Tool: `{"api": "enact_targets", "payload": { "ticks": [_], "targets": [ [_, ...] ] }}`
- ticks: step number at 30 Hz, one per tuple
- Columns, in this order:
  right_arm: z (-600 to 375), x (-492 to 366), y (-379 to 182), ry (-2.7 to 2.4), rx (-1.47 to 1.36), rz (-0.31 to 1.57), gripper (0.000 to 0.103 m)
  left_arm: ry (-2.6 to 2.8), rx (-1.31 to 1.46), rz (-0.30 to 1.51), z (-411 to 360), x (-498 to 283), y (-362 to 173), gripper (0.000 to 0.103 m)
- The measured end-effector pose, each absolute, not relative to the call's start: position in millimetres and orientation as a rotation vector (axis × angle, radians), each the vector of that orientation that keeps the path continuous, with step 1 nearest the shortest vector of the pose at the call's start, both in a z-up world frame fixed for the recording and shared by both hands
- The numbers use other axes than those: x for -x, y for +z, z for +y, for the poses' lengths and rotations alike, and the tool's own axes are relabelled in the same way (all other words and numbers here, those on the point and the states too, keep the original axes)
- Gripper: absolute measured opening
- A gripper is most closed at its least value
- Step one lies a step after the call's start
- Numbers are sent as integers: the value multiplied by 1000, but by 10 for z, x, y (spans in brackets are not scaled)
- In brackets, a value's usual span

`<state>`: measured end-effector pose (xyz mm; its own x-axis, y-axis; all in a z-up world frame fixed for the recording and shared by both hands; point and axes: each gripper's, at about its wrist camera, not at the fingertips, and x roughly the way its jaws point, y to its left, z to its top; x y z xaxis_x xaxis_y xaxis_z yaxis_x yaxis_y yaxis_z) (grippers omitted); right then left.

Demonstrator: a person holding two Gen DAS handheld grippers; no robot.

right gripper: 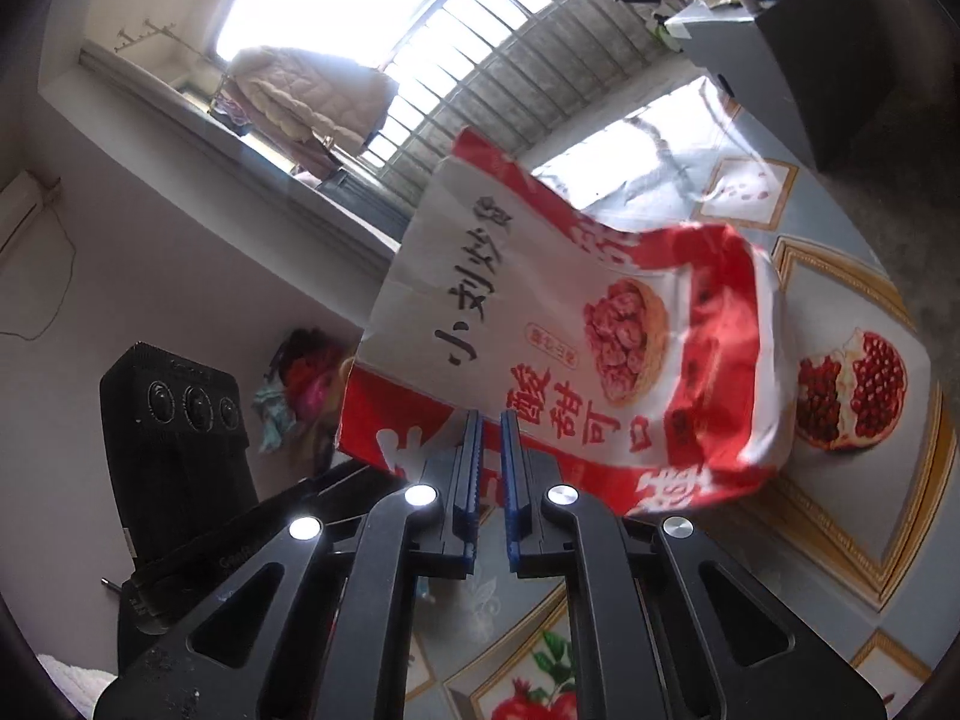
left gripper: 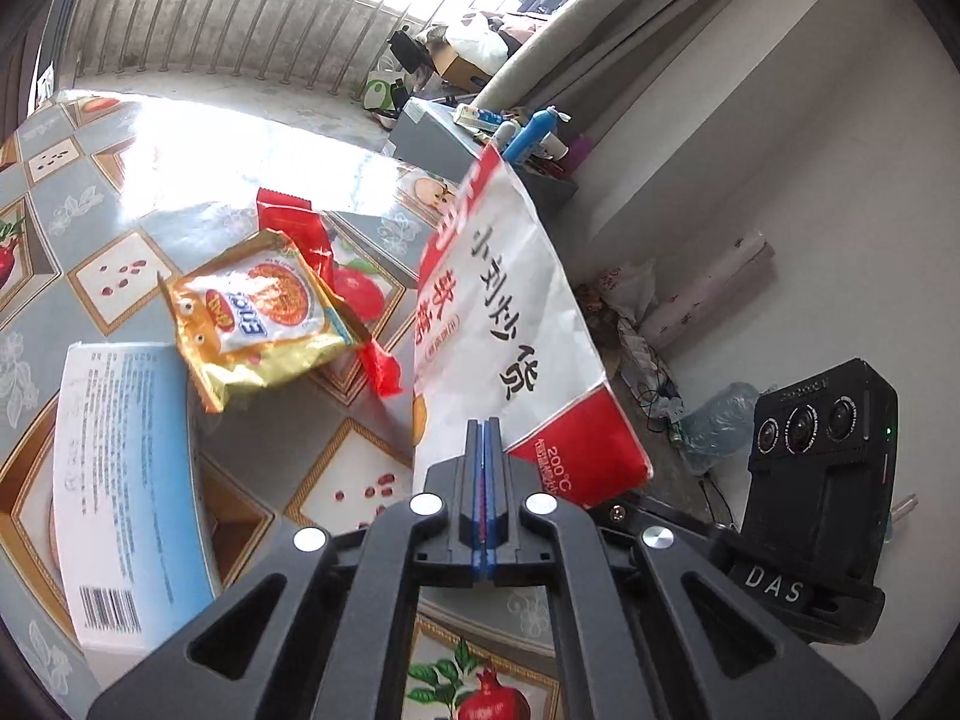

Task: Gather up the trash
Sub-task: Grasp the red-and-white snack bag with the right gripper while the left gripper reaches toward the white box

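Observation:
A large white-and-red paper snack bag (left gripper: 498, 324) with black Chinese writing stands lifted above the table. My left gripper (left gripper: 483, 429) is shut on its lower edge. The same bag (right gripper: 576, 330) fills the right wrist view. My right gripper (right gripper: 492, 420) sits at the bag's red bottom edge with its jaws a narrow gap apart, and the bag edge lies behind the fingertips. A yellow snack packet (left gripper: 264, 315) and a red wrapper (left gripper: 294, 222) lie on the table left of the bag.
The table (left gripper: 372, 456) has a patterned fruit tablecloth. A white-and-blue box (left gripper: 120, 492) lies at its left. A grey cabinet (left gripper: 432, 135) with bottles stands beyond the table. The other gripper's camera unit (left gripper: 822, 450) is at the right. Clutter lies on the floor by the wall.

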<state>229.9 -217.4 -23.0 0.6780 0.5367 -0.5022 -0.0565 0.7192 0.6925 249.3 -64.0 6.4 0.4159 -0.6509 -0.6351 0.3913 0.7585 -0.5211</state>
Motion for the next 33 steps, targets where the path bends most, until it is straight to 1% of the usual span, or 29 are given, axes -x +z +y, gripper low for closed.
{"api": "enact_targets", "payload": {
  "ticks": [11,16,18,19,21,22,24,28,30,33],
  "targets": [
    [-1909,-1686,-157,384,-690,780,7,-713,364,938,-371,-1654,135,0],
    [-1969,-1595,-154,319,-672,764,8,-703,357,923,-234,-1553,120,3],
    [-2012,-1527,-146,288,-651,750,16,-655,350,905,-88,-1523,131,3],
    [-1989,-1487,-143,262,-625,746,18,-633,350,893,-6,-1528,140,7],
    [-1948,-1393,-155,218,-550,736,27,-578,341,868,149,-1547,157,17],
    [-1902,-1342,-172,198,-507,732,30,-550,336,861,221,-1566,158,19],
    [-1795,-1279,-174,180,-418,725,37,-512,338,859,342,-1609,143,20],
    [-1520,-1130,-235,208,-278,716,43,-454,341,850,481,-1691,113,20],
    [-1370,-1131,-229,218,-208,701,48,-435,338,847,524,-1719,102,20],
    [-1169,-1177,-235,237,-128,692,51,-426,349,856,549,-1750,75,20]
  ]
}}
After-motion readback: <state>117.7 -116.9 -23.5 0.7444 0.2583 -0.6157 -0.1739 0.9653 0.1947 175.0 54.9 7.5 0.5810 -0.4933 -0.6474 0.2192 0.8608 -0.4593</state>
